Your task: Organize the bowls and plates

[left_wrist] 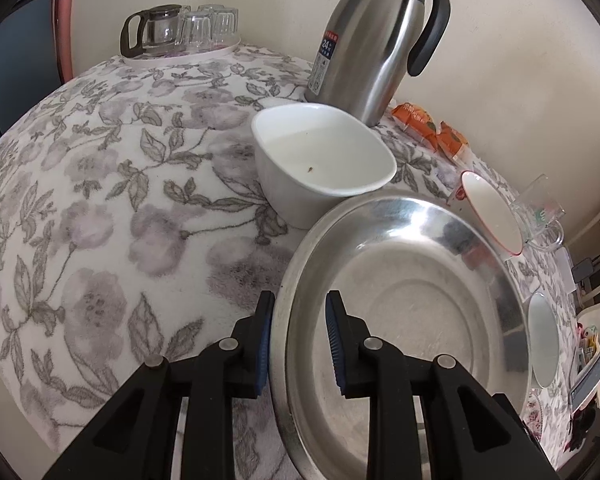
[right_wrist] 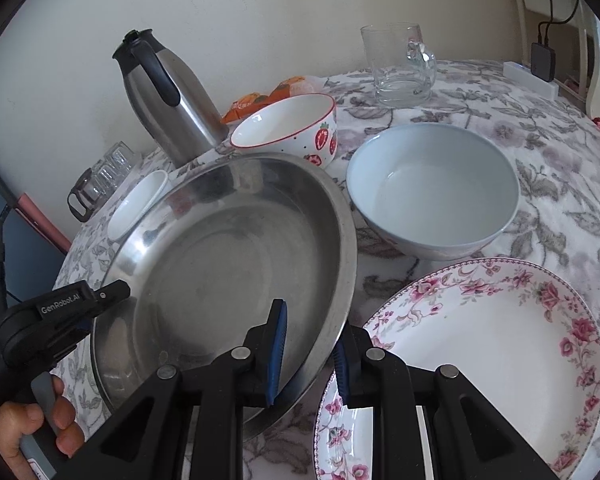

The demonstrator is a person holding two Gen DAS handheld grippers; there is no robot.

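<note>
A wide steel basin (left_wrist: pixel 400 300) (right_wrist: pixel 220 260) is held by its rim from two sides. My left gripper (left_wrist: pixel 300 344) is shut on its left rim, and from the right wrist its black fingers (right_wrist: pixel 112 292) show at that edge. My right gripper (right_wrist: pixel 310 356) is shut on the right rim. I cannot tell whether the basin touches the cloth. Beyond it stand a white square bowl (left_wrist: pixel 324 160) and a strawberry-patterned bowl (right_wrist: pixel 288 124). To its right stands a pale blue bowl (right_wrist: pixel 432 192), and a floral plate (right_wrist: pixel 480 344) lies under my right gripper.
A steel thermos jug (left_wrist: pixel 372 48) stands at the back by the wall, with orange snack packs (left_wrist: pixel 432 128) beside it. A tray of glasses and a glass pot (left_wrist: pixel 188 32) sits at the far left corner. A glass mug (right_wrist: pixel 400 68) stands at the back right. A flowered cloth (left_wrist: pixel 120 200) covers the table.
</note>
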